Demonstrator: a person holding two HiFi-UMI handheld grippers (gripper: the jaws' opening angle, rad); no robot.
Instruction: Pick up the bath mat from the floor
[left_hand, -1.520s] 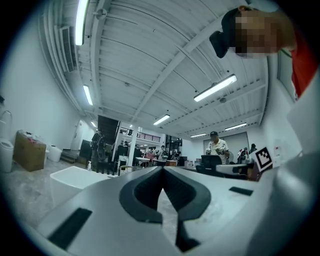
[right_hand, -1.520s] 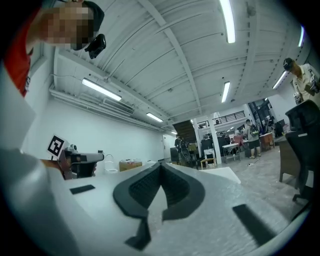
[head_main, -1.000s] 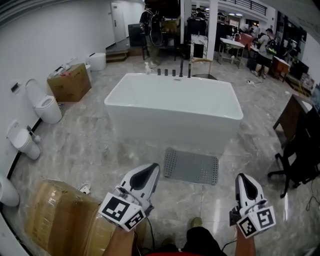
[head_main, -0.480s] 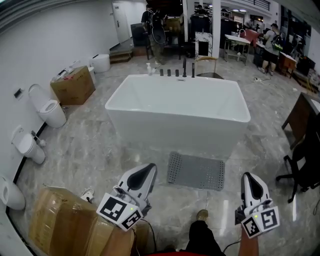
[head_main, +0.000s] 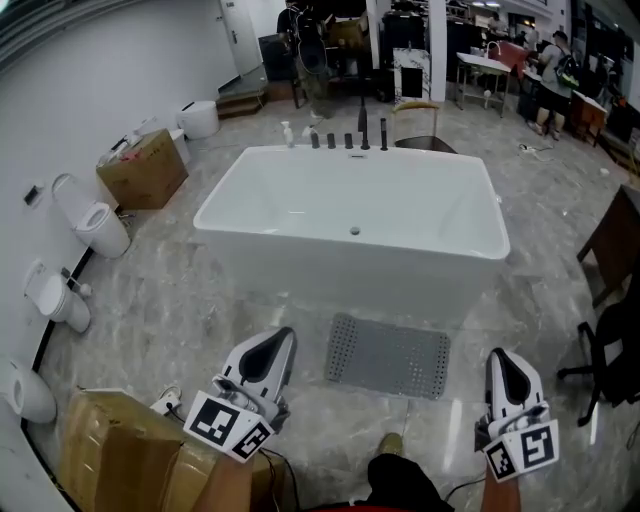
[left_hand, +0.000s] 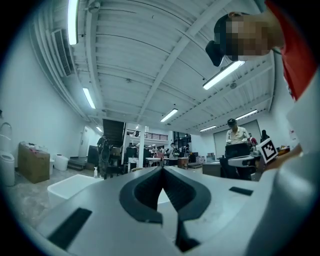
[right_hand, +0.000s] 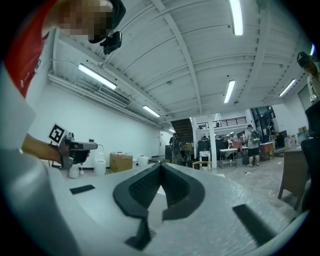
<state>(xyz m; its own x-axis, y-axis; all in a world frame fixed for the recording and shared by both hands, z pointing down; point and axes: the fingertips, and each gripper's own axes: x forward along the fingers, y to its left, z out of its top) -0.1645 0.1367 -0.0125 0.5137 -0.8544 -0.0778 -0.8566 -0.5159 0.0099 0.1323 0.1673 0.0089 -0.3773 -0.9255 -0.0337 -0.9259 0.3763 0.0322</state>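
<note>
One grey, perforated bath mat lies flat.

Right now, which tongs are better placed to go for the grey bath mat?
Left, by a little: the left tongs tilt toward the bath mat, while the right tongs point straight past its side. Both are shut and empty.

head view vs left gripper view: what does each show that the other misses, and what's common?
Head view only: the bath mat lying flat on the floor in front of the bathtub, with neither gripper on it, and toilets along the wall.
Left gripper view only: the left gripper up close, jaws closed together with nothing between them, and the ceiling lights.
Both: the bathtub, the cardboard box by the wall, and the right gripper.
</note>
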